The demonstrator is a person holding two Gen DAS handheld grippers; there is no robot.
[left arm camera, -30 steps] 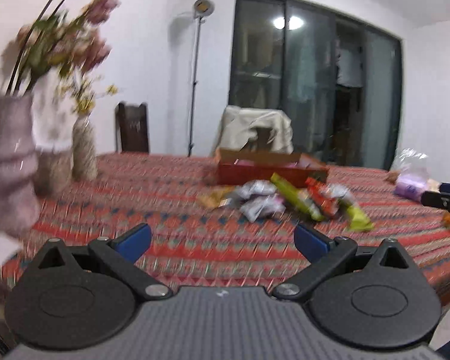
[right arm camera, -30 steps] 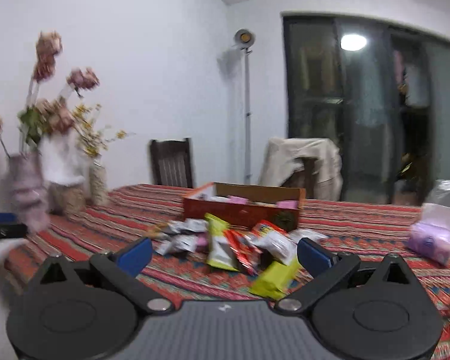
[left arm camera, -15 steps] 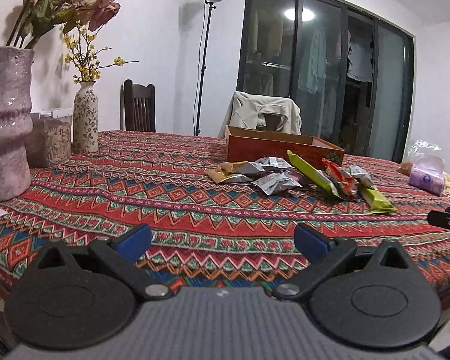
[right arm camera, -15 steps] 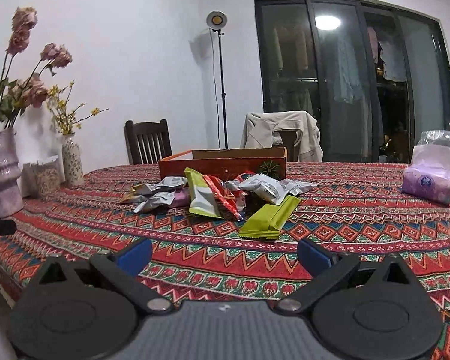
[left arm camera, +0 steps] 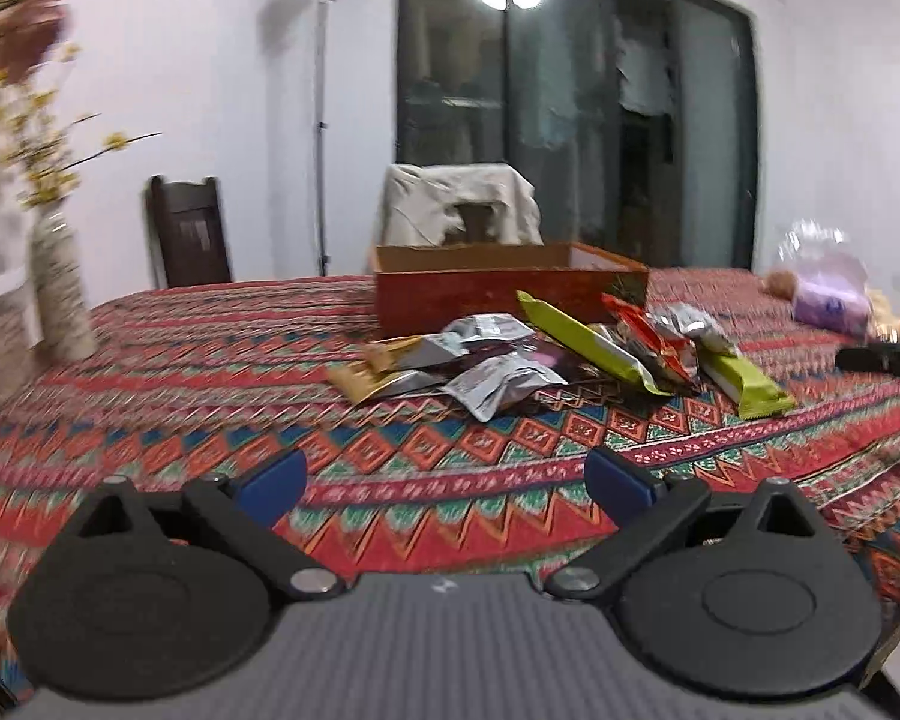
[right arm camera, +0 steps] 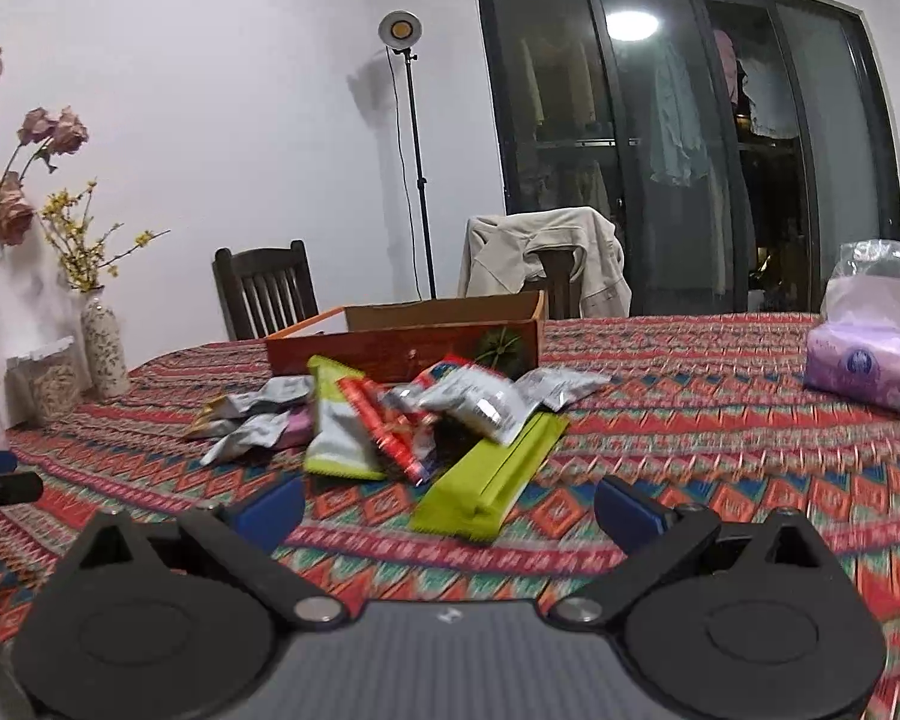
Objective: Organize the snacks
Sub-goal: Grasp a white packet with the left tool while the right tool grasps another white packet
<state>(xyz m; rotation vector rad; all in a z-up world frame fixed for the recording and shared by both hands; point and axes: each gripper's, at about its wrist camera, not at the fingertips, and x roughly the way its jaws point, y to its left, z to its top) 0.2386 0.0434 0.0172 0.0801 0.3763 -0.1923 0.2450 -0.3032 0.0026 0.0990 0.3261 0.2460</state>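
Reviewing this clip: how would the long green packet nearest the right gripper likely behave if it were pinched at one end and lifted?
The green packet lies flat with straight edges, so it probably stays fairly stiff. Its glossy wrapper may slip between the fingers. It looks thin, likely light.

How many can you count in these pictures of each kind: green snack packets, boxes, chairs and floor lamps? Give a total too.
green packets: 2
box: 1
chairs: 2
floor lamp: 1
Total: 6
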